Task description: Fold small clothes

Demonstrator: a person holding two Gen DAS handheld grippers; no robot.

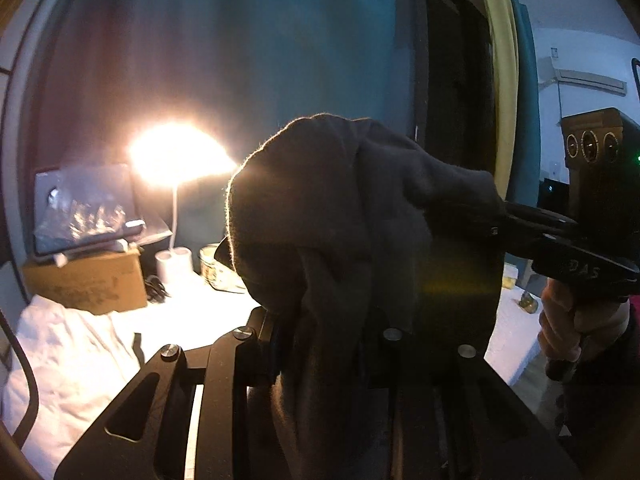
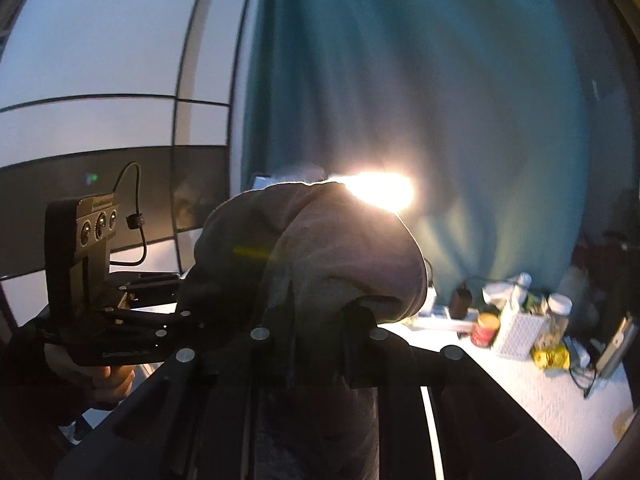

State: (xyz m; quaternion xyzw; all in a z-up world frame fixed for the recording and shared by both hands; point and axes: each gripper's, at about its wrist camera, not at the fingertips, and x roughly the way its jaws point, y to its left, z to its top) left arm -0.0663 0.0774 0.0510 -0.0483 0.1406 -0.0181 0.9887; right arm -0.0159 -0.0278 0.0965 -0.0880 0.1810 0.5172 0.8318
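I am holding a dark cloth [image 1: 340, 208] up in the air between my two grippers, above the white table [image 1: 192, 316]. My left gripper [image 1: 320, 320] is closing on one part of the cloth, and the cloth is hanging over its fingers and covering them almost fully. My right gripper [image 2: 316, 328] is pinching another part of the same cloth; in the left view it is coming in from the right side and biting the cloth's edge [image 1: 504, 216]. In the right view the cloth is bulging over my fingers, so I cannot see the fingertips themselves. The lamp [image 1: 180, 156] is shining from behind the cloth, so the cloth is looking almost black and its shape and folds are hard to make out. Its lower part is dropping out of the frame. The teal curtain [image 2: 440, 100] is blurred behind it.
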